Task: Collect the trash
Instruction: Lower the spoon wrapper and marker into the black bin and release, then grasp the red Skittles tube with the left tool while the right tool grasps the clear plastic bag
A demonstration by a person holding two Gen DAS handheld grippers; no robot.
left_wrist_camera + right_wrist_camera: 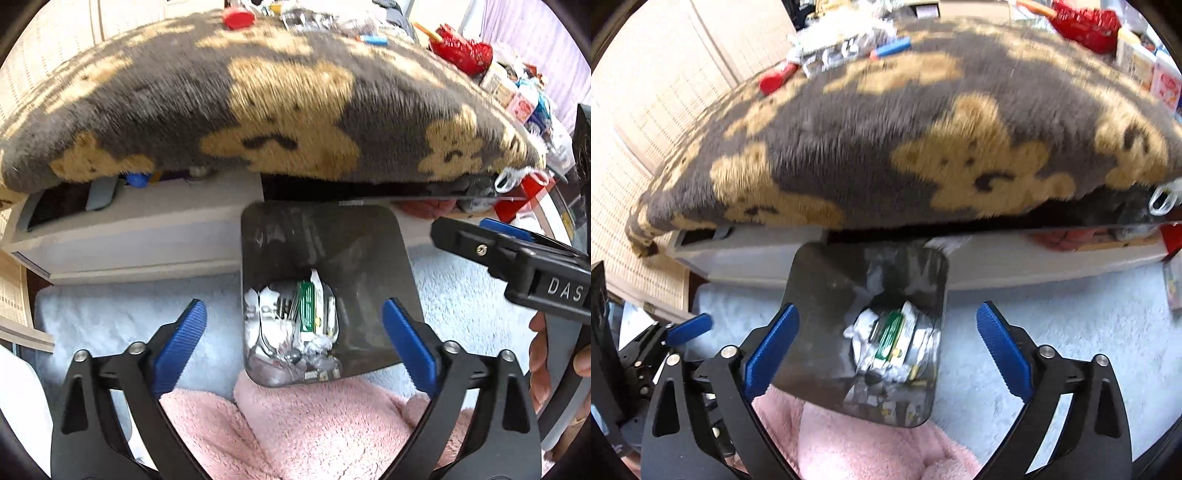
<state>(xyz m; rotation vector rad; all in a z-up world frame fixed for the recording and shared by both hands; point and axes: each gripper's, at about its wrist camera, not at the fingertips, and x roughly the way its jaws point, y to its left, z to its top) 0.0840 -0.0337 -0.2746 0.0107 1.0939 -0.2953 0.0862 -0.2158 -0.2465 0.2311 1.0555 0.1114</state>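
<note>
Both grippers, left gripper (291,332) and right gripper (886,339), gape wide and empty above the black bin (384,266), wrappers (306,314) already inside. More trash (834,48) lies far ahead on the blanket (886,129); a careless reach likely snags the fabric.

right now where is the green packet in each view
Left wrist: the green packet lies in the black bin, lower centre, between the open gripper's fingers.
Right wrist: the green packet sits in the bin, just right of centre.
Shared landmark: the bear-print blanket above the bin.
</note>
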